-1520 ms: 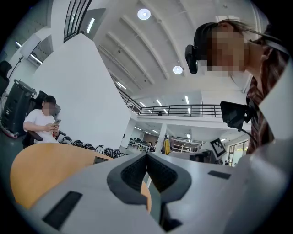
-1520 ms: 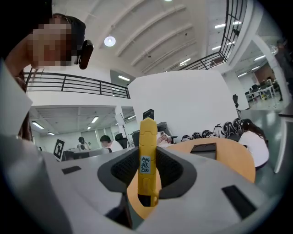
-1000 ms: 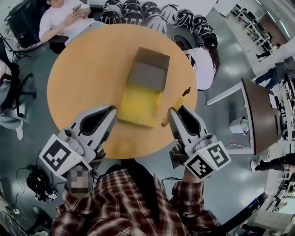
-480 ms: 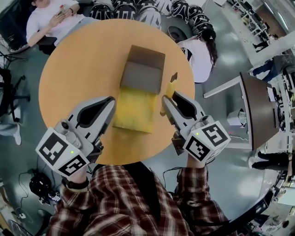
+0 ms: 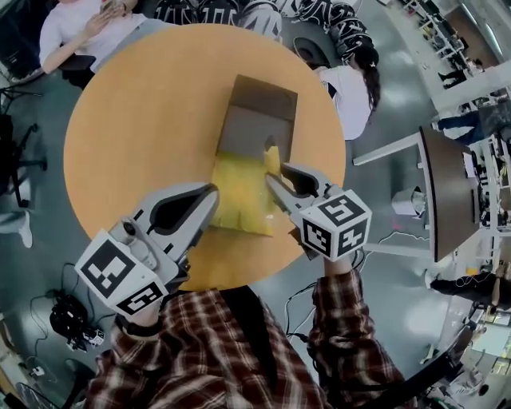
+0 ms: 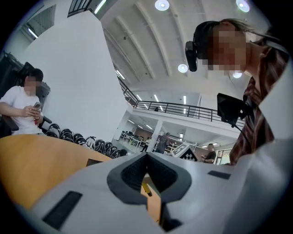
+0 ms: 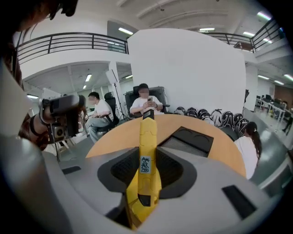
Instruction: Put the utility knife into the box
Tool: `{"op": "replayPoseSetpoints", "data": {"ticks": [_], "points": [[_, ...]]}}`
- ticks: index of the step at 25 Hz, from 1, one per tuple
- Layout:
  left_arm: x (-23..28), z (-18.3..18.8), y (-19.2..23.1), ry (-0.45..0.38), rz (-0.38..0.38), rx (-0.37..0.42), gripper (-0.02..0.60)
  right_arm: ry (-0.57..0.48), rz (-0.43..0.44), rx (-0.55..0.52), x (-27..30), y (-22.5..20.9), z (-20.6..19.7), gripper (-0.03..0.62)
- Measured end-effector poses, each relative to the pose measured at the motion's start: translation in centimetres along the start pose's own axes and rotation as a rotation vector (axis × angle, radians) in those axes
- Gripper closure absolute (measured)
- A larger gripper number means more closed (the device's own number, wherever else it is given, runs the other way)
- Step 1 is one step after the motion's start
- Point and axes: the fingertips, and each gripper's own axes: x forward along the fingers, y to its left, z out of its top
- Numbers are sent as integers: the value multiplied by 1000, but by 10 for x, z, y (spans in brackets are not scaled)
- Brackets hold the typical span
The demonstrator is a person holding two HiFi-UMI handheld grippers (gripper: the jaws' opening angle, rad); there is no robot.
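Note:
An open brown box [image 5: 254,128] with a grey inside lies on the round orange table [image 5: 128,136]; its yellow flap [image 5: 235,200] is spread toward me. My right gripper [image 5: 275,172] is shut on the yellow utility knife [image 5: 272,156], which points away from me over the seam between flap and box. In the right gripper view the knife [image 7: 146,155] stands up between the pads, with the box [image 7: 185,141] just behind it. Beside the flap's left edge, my left gripper [image 5: 211,192] is shut with nothing in it; in its own view the gripper [image 6: 147,157] shows pads touching.
A person in white [image 5: 80,32] sits at the table's far left, and another person [image 5: 355,88] sits at its right. A row of dark helmets [image 5: 263,9] lies beyond the table. A desk [image 5: 451,192] stands to the right. The table's near rim [image 5: 239,283] is just below the grippers.
My right gripper has carried the knife left, from beside the box's right side to over the flap and box edge. My left gripper has shifted slightly right toward the flap.

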Motion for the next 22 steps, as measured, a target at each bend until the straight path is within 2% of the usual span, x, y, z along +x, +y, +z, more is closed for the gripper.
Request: {"op": "replayPoseSetpoints", "data": {"ticks": [13, 17, 22], "points": [[-30, -23, 36, 19, 47, -75, 571, 445, 40, -77, 114, -1, -120, 471], [-35, -20, 46, 7, 69, -79, 571, 539, 50, -114, 134, 0, -144, 471], [-42, -17, 55, -2, 87, -83, 571, 610, 51, -142, 151, -2, -160, 471]]}}
